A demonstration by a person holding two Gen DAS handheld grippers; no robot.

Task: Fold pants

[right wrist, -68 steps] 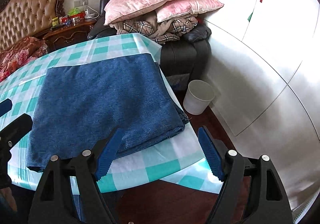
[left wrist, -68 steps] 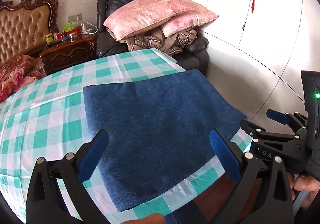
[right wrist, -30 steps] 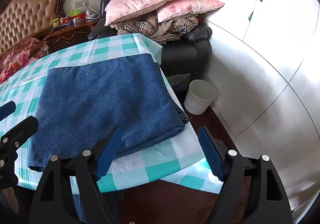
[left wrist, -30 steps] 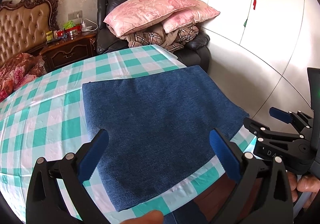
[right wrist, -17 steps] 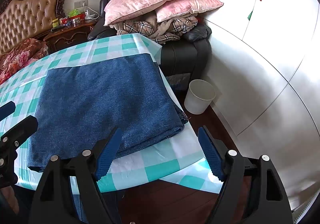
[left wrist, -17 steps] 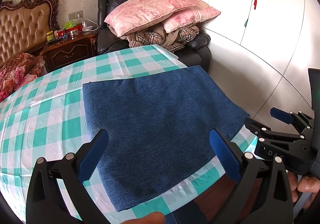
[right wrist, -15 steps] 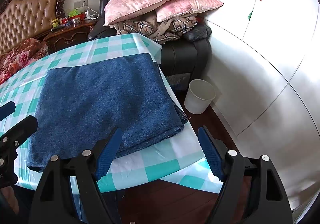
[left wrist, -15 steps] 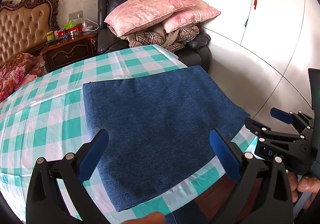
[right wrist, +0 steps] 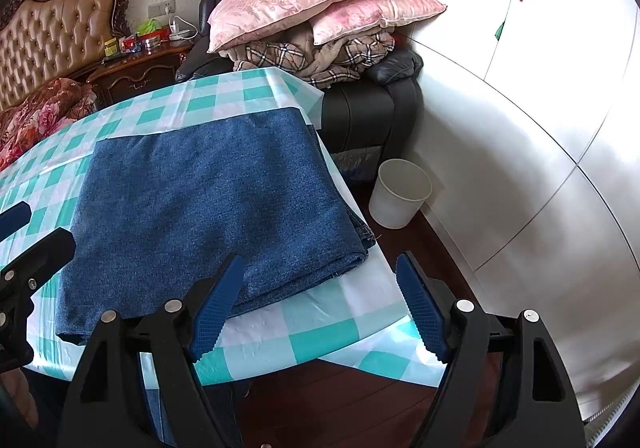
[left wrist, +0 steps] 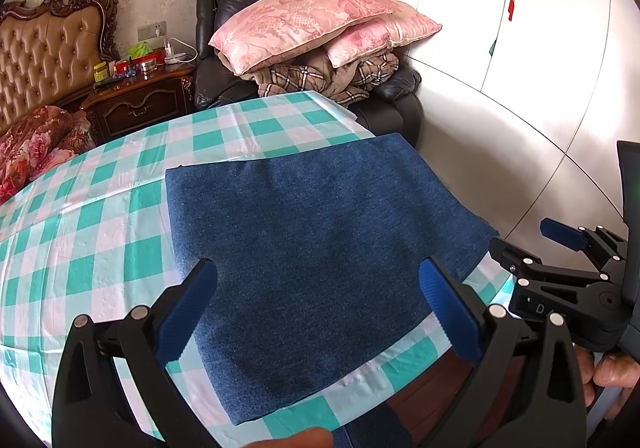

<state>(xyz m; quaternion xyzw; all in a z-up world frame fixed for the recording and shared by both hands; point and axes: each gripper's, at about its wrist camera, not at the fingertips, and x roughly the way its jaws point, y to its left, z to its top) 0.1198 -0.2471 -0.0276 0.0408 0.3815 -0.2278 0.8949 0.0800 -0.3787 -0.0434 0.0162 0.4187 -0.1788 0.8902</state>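
Observation:
Blue denim pants [left wrist: 316, 248] lie folded into a flat rectangle on the green-and-white checked tablecloth [left wrist: 100, 232], near its right edge; their stacked hems [right wrist: 362, 238] face the wardrobe side. My left gripper [left wrist: 316, 308] hovers open above the near part of the fold, nothing between its blue pads. My right gripper [right wrist: 320, 302] also stands open, above the near right corner of the table, just short of the pants' near edge. In the left wrist view the right gripper [left wrist: 560, 272] shows at the far right, held by a hand [left wrist: 612, 368].
A white bin [right wrist: 400, 192] stands on the wooden floor beside the table. Behind the table a dark armchair [left wrist: 384, 104] carries pink pillows [left wrist: 312, 20] and plaid blankets. A wooden nightstand [left wrist: 140, 104] and a tufted headboard are at the back left. White wardrobe doors [right wrist: 540, 108] run along the right.

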